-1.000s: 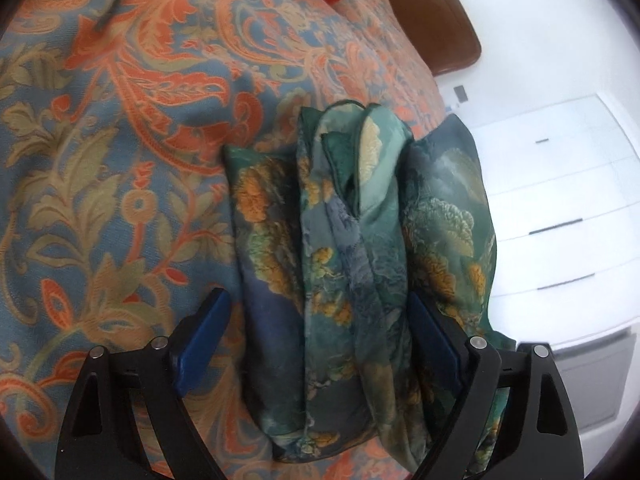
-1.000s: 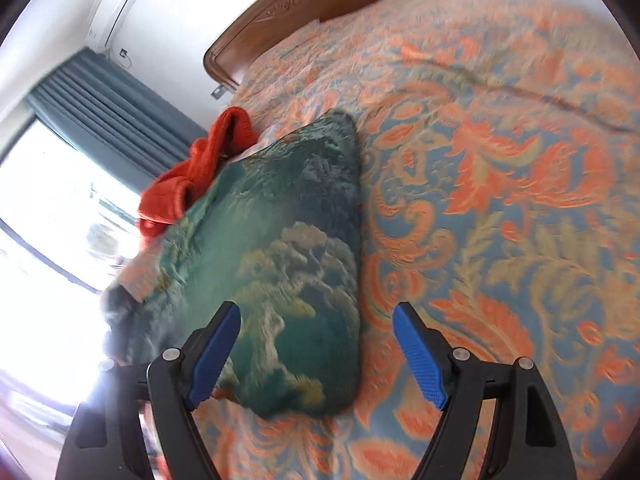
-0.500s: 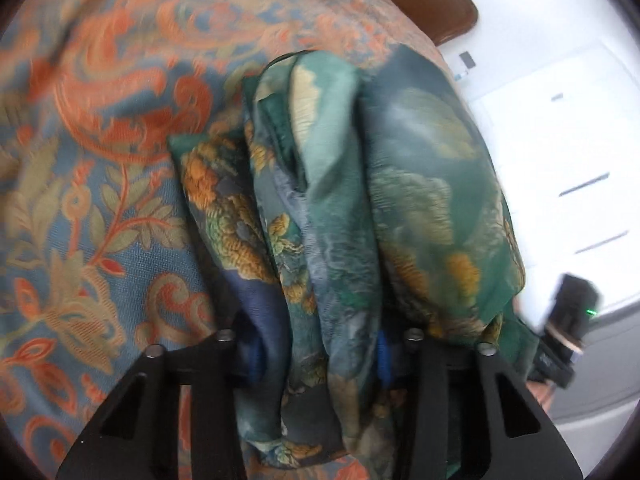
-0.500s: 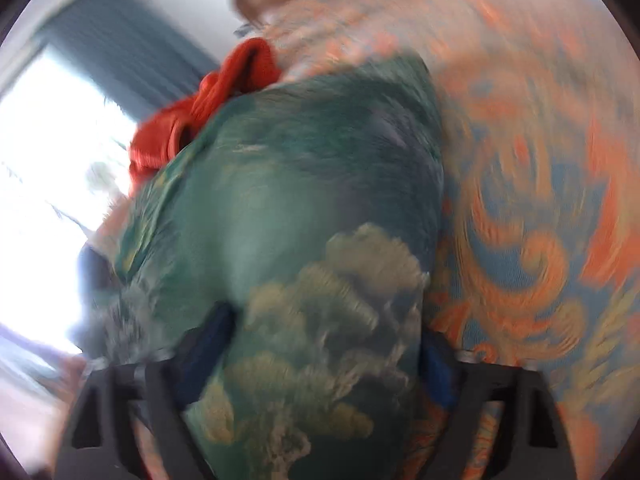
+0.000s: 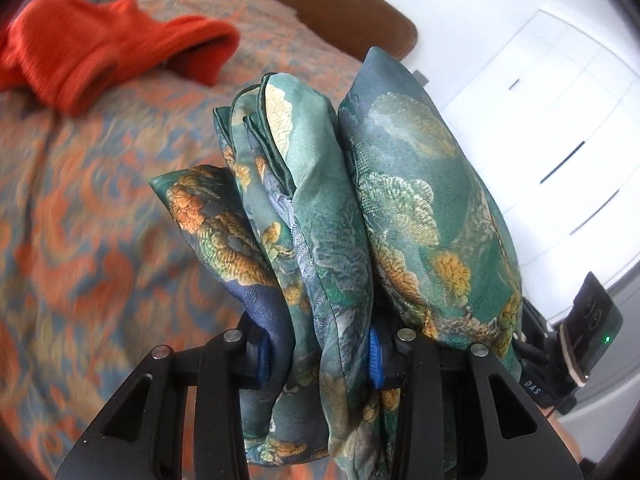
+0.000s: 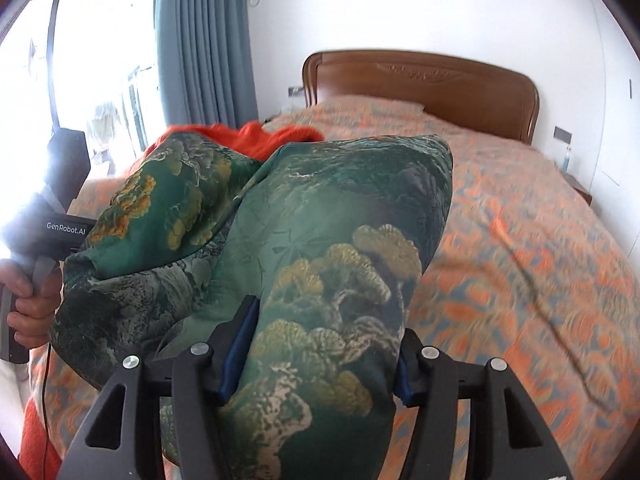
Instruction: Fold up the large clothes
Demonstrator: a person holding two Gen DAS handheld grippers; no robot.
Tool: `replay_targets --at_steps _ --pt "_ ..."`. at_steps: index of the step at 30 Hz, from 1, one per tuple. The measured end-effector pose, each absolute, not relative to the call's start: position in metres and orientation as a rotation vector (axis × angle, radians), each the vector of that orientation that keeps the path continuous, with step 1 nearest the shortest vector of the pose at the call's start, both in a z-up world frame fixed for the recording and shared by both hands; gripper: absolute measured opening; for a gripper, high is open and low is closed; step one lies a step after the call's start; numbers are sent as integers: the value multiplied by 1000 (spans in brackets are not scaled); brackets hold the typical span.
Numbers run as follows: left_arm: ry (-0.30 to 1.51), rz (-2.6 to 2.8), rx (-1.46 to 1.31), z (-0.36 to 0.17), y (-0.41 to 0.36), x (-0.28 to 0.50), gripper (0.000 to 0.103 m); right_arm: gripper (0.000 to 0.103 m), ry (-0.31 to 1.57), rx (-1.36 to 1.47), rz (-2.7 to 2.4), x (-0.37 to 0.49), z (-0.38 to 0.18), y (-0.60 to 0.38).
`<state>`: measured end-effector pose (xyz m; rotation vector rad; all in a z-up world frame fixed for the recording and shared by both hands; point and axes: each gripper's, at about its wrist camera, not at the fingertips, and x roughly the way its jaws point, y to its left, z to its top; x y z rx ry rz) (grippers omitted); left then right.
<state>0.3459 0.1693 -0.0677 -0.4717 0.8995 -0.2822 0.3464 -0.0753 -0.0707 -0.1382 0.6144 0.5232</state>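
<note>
Both grippers clamp the folded green garment (image 5: pixel 360 216): the left gripper (image 5: pixel 318 354) pinches several bunched layers at lower centre, and the right gripper (image 6: pixel 320 352), its jaws having just been closing, squeezes a thick fold. An orange garment (image 5: pixel 100 52) lies upper left on the patterned bedspread (image 6: pixel 520 240), before the wooden headboard (image 6: pixel 420 76).

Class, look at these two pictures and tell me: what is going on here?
A person holds a gripper in each hand over a bed. Both grip a folded green patterned garment. The left gripper is clamped on its bunched layers. The right gripper has just been closing and now presses on another end of it. The bundle appears raised off the bedspread. An orange garment lies farther up the bed.
</note>
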Motion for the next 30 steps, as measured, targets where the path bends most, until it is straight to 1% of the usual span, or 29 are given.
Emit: replay_targets --at_steps 6,9,10,12,13,14,15,16,18,19,20,21,22,23,24,25,27,30 --pt "906 -257 -433 -82 161 377 37 58 613 -98 506 416 -70 -91" --pt "922 -234 -415 -103 152 408 38 58 639 -87 497 453 -83 -103" --pt "937 -221 -423 -115 151 411 40 58 654 -80 496 461 -89 -105" --pt "1008 -145 -464 -155 157 424 52 59 726 -41 492 489 -112 -113" --pt "1022 -119 -485 -166 160 426 55 62 798 -9 479 509 -134 -118" --pt "1019 -115 -529 -175 169 422 61 67 836 9 467 519 -147 -121" --pt "1005 -117 -550 -174 173 417 66 69 855 30 457 525 -158 -125" --pt "985 -119 -556 -168 176 409 66 72 855 80 466 528 -164 -132" --pt "947 -108 -505 -150 178 390 66 73 851 135 493 524 -158 -140" --pt "926 -98 -467 -141 177 381 67 76 844 147 500 519 -152 -143" --pt "882 -76 -395 -124 173 361 73 76 837 144 498 514 -147 -145" --pt "852 -62 -349 -114 170 346 84 77 827 131 487 508 -140 -148" --pt "810 -40 -289 -101 164 328 89 77 800 109 469 495 -130 -151" --pt "748 -10 -213 -85 154 301 98 78 756 85 461 480 -120 -155" --pt "709 7 -168 -76 145 284 101 80 699 56 461 460 -107 -159" --pt "678 18 -133 -68 139 267 101 83 655 36 458 440 -96 -162" --pt "622 57 -42 -51 113 226 102 85 608 8 423 406 -78 -167" --pt "585 96 30 -41 78 195 102 89 524 -27 339 347 -53 -178"
